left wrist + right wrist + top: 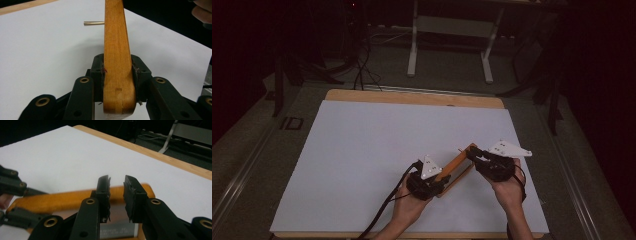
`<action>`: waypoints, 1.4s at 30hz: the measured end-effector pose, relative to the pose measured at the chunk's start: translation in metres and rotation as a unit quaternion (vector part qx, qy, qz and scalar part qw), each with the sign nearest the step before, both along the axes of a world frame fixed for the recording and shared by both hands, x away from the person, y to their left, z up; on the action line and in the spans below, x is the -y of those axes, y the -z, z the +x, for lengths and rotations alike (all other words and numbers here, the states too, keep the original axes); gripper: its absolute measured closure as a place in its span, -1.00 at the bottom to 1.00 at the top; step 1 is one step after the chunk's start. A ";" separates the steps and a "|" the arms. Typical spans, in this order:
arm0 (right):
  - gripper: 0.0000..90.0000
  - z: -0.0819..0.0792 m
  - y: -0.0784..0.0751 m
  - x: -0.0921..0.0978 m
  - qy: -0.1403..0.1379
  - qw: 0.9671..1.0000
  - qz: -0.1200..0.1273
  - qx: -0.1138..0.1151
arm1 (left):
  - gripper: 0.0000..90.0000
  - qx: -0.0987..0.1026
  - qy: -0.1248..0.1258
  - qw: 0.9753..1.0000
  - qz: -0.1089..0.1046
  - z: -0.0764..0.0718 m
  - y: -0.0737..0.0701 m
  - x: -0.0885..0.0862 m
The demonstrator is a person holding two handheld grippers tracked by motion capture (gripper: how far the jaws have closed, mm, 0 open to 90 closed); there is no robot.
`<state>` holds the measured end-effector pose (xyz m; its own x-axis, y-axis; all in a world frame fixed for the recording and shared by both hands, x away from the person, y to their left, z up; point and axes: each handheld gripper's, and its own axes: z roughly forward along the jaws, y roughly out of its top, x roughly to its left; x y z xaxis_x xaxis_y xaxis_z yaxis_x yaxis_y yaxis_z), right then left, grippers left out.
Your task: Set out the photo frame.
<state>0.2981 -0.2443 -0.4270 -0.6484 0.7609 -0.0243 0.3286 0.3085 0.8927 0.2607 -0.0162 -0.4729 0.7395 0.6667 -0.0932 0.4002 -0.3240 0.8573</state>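
Note:
A wooden frame (455, 167) with rounded corners lies slanted on the white sheet (382, 145), near the front right. My left gripper (438, 182) is shut on its near end; in the left gripper view the wooden bar (117, 42) stands clamped between the jaws of my left gripper (117, 60). A thin brass pin (94, 23) sticks out sideways from the bar farther up. My right gripper (473, 155) is at the frame's far end. In the right gripper view my right gripper (117, 180) is open, with a narrow gap just above the frame's bar (62, 200).
The white sheet covers a wooden table (412, 96) with wide bare room to the left and back. A pale panel (117, 228) shows inside the frame. Beyond the table stand a white desk frame (451, 30) and cables (362, 65) on a dark floor.

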 end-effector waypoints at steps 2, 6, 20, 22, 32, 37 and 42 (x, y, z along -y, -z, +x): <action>0.68 0.001 0.000 0.000 0.002 1.000 0.001 0.001 | 0.53 0.003 0.004 1.000 0.003 0.000 0.000 0.002; 0.72 0.004 0.006 0.001 0.008 1.000 -0.003 -0.004 | 0.53 0.006 0.009 1.000 0.007 0.000 0.000 0.005; 0.80 0.002 0.017 0.012 0.014 1.000 0.000 -0.014 | 0.21 -0.018 0.029 0.999 -0.009 0.001 0.012 0.006; 0.80 0.002 0.017 0.012 0.014 1.000 0.000 -0.013 | 0.14 -0.010 0.024 1.000 -0.007 -0.003 0.019 0.002; 0.81 0.002 0.018 0.011 0.015 1.000 0.002 -0.013 | 0.07 -0.011 0.035 0.999 0.007 -0.009 0.045 -0.002; 0.81 0.003 0.018 0.011 0.015 1.000 0.004 -0.013 | 0.11 -0.011 0.038 0.999 0.019 -0.010 0.053 0.003; 0.81 0.002 0.018 0.012 0.014 1.000 0.005 -0.013 | 0.20 -0.010 0.034 0.999 0.026 -0.009 0.060 0.006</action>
